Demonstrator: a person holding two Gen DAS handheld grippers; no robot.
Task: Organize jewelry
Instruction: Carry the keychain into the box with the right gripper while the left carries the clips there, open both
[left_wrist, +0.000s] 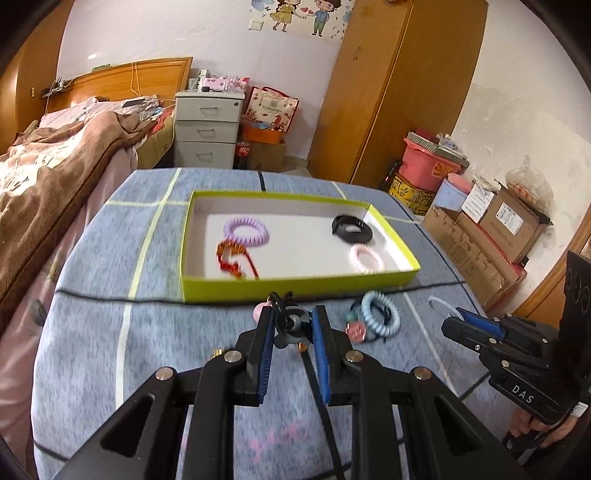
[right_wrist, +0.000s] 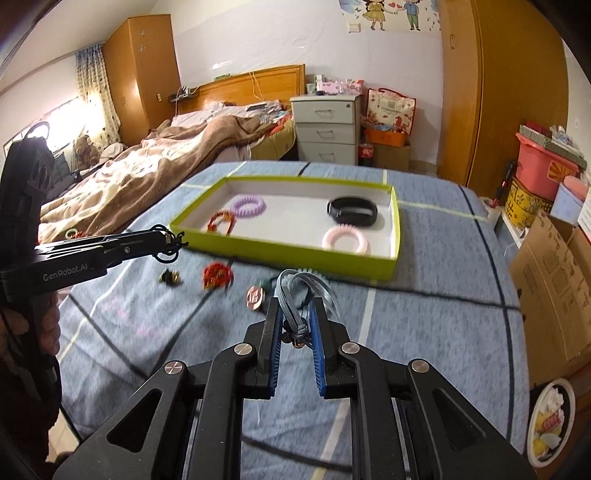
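L gripper (left_wrist: 293, 323) is clamping a black hair tie (left_wrist: 290, 325), R gripper (right_wrist: 295, 325) is clamping a grey-blue tie (right_wrist: 295, 295), both hovering just off the near edge of the green tray (left_wrist: 295, 291) on the blanket (left_wrist: 147, 350)

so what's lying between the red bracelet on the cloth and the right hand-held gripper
A round pink charm lies between the red bracelet and the right hand-held gripper, seen in the right wrist view.

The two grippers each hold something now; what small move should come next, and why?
Probably carry the right gripper, shut on a grey-blue hair tie, forward over the green tray and open it. The tray already holds a black band and coil ties, and the left gripper also holds a dark piece.
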